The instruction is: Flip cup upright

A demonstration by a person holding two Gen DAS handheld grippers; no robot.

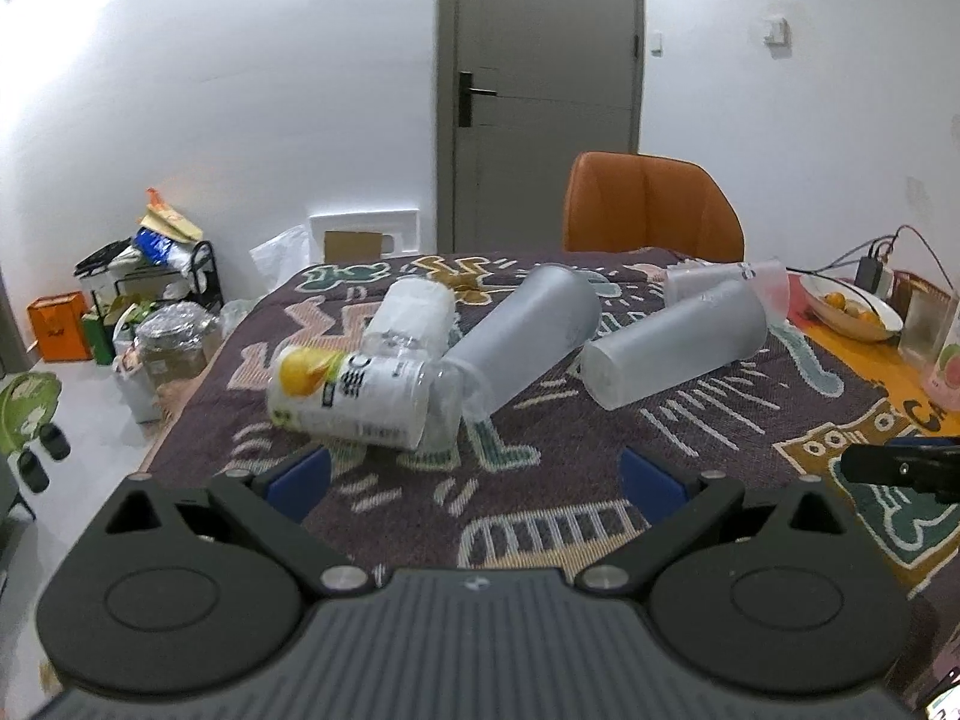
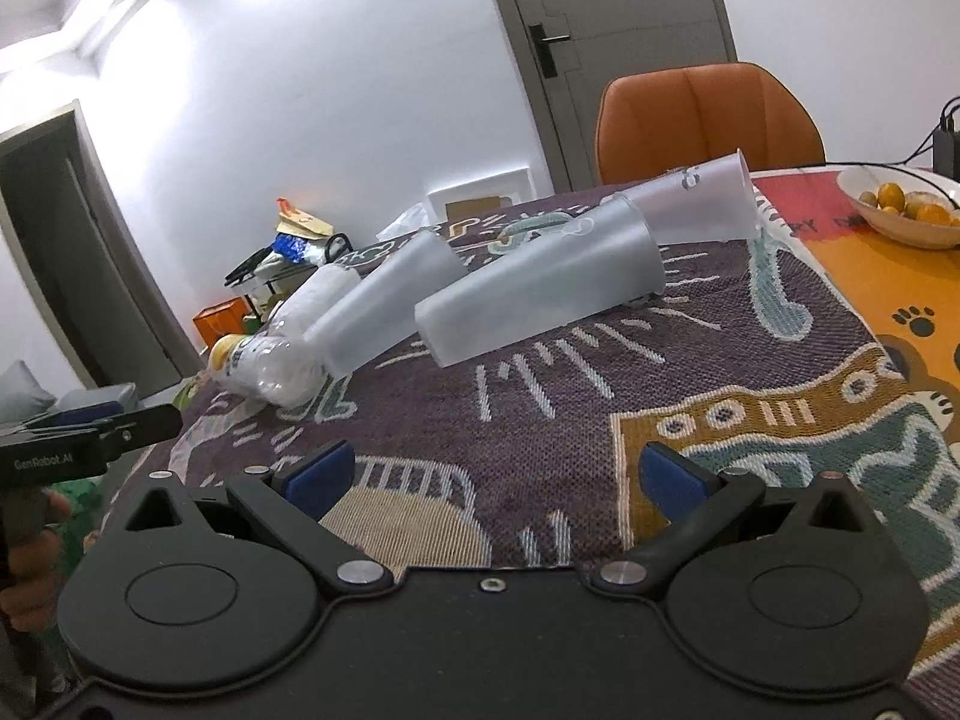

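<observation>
Cups (image 1: pixel 675 348) toppled, well inside table edges

We see five cups lying on their sides across a patterned cloth (image 1: pixel 540 480) on the table. At left, a printed cup (image 1: pixel 348 396) lies before a clear cup (image 1: pixel 414 315). A frosted cup (image 1: pixel 528 336) leans just right of them. Further right lies another cup (image 1: pixel 678 354), with a fifth cup (image 1: pixel 726 279) behind it. A fruit bowl (image 1: pixel 852 306) sits far right, a chair (image 1: pixel 651 207) behind the table.

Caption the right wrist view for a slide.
Open right gripper hovers above patterned tablecloth, facing frosted cups lying on their sides.
</observation>
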